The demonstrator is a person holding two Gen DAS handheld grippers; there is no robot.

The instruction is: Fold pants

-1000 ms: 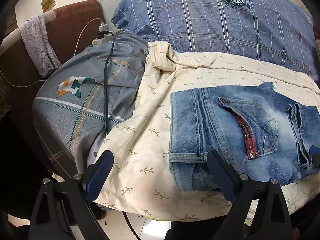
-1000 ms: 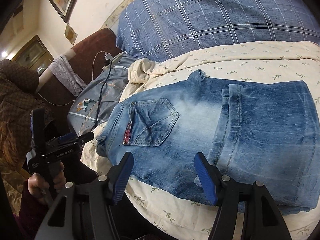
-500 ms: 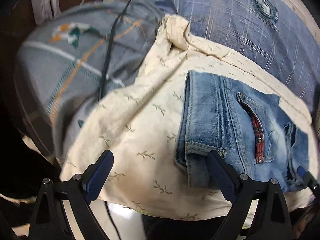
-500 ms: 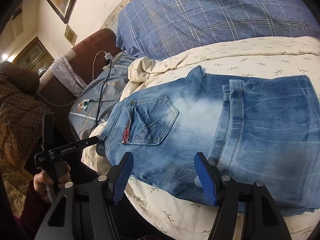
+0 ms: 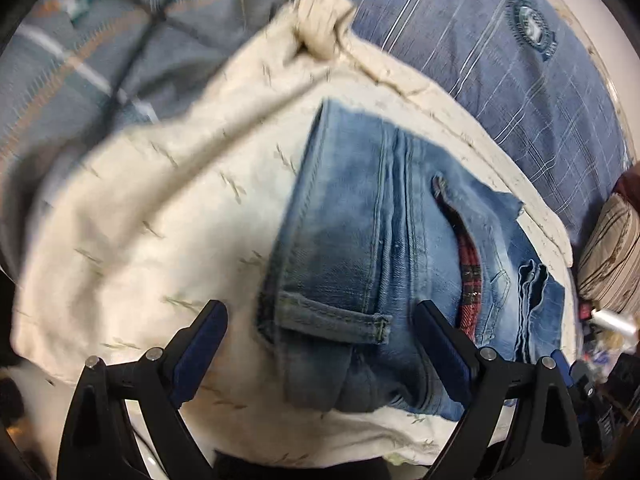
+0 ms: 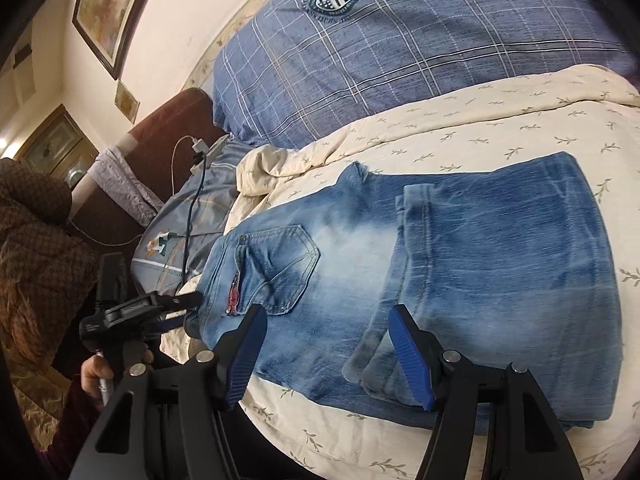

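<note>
Faded blue jeans [image 6: 480,260] lie folded on the cream leaf-print sheet [image 6: 480,128], back pocket up, leg part laid over the seat. My right gripper [image 6: 328,356] is open just above their near edge, the folded hem between its fingers, untouched. My left gripper [image 5: 320,344] is open too and tilts down over the waistband corner [image 5: 332,316] at the bed's edge. From the right wrist view the left gripper [image 6: 188,312] shows at the jeans' left end, held by a hand [image 6: 96,372]. Red plaid lining [image 5: 468,280] shows at the pocket.
A blue plaid quilt [image 6: 400,60] lies behind the sheet. To the left is a grey pillow [image 6: 192,216] with a dark cable [image 6: 192,224] across it, against a brown headboard [image 6: 168,128]. A striped cushion [image 5: 612,252] is at the right. The bed edge runs close below both grippers.
The left gripper has dropped, rolled and tipped downward, closing in on the jeans' waistband corner. The right gripper has drifted a little sideways along the jeans. Both stay open.
</note>
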